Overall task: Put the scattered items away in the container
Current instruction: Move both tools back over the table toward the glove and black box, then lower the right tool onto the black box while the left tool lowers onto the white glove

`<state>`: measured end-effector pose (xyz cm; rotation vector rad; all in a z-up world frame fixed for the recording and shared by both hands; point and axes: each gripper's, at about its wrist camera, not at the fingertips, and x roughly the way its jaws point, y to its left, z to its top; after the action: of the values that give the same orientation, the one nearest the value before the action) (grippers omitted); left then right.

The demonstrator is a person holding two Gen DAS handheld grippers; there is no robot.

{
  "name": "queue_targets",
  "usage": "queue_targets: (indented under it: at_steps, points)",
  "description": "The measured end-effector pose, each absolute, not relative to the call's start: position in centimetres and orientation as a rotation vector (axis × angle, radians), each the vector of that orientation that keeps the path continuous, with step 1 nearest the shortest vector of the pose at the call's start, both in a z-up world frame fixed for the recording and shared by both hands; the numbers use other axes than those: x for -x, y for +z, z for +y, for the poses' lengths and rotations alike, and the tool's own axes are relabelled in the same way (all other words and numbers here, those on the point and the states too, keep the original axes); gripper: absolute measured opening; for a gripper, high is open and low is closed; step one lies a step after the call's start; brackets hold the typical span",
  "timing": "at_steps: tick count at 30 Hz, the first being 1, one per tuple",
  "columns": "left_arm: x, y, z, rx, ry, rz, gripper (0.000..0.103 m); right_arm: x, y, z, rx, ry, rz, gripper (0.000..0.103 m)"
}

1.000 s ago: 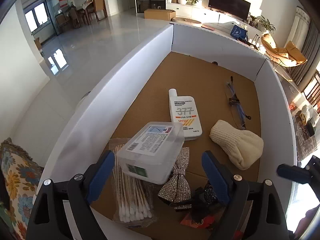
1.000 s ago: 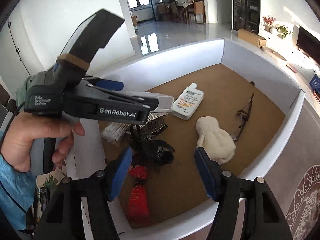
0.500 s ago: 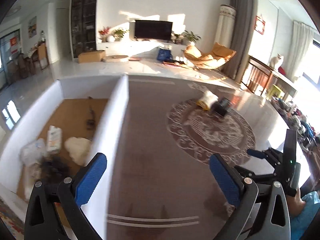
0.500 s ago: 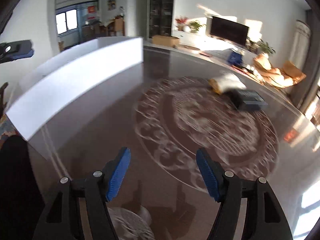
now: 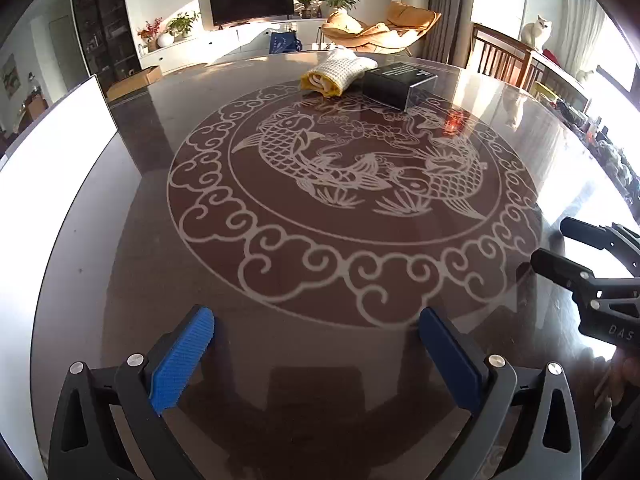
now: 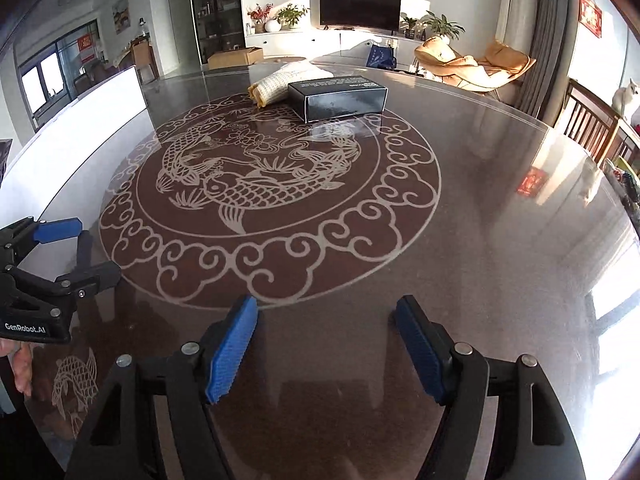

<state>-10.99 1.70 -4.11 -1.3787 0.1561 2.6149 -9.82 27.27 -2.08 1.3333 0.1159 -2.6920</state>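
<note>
A rolled white and yellow cloth (image 5: 335,73) (image 6: 286,80) and a black box (image 5: 396,82) (image 6: 340,96) lie side by side at the far edge of the round glass table (image 5: 120,280). The white wall of the container (image 5: 48,168) (image 6: 92,116) stands along the table's left side. My left gripper (image 5: 316,340) is wide open over the near part of the table, with nothing between its fingers. My right gripper (image 6: 326,328) hovers beside it, its jaws opening and empty. Each gripper shows at the edge of the other's view.
The table top carries a pale fish and cloud pattern (image 5: 352,176). A wooden chair (image 5: 500,60) stands at the far right of the table. Behind are a television (image 5: 250,0), plants and an orange lounge chair (image 5: 384,28). A white cat (image 5: 538,32) sits at the right.
Both grippers have swung away from the container's inside, where a plastic box, sunscreen, mitten and other items lie, and now face the round table. The left gripper's fingers stand wider than before.
</note>
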Motion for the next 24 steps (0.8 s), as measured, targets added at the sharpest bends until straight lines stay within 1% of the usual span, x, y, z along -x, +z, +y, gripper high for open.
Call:
queue_targets:
  at_steps: [1,4,15,24]
  points:
    - [11.6,-4.2,1.9,1.380,2.617,0.155,0.103,10.6,-2.1,26.9,-1.339,-2.692,0.110,0.082]
    - [13.2,-4.4,2.2,1.377,2.606,0.158,0.103,13.2,-2.4,25.5,-1.353,-2.687,0.108,0.090]
    - [14.5,-4.7,2.5,1.373,2.594,0.166,0.103,22.2,-3.3,22.4,-1.398,-2.680,0.102,0.103]
    - [14.6,-4.7,2.5,1.372,2.594,0.167,0.103,28.8,-3.4,20.4,-1.412,-2.693,0.083,0.103]
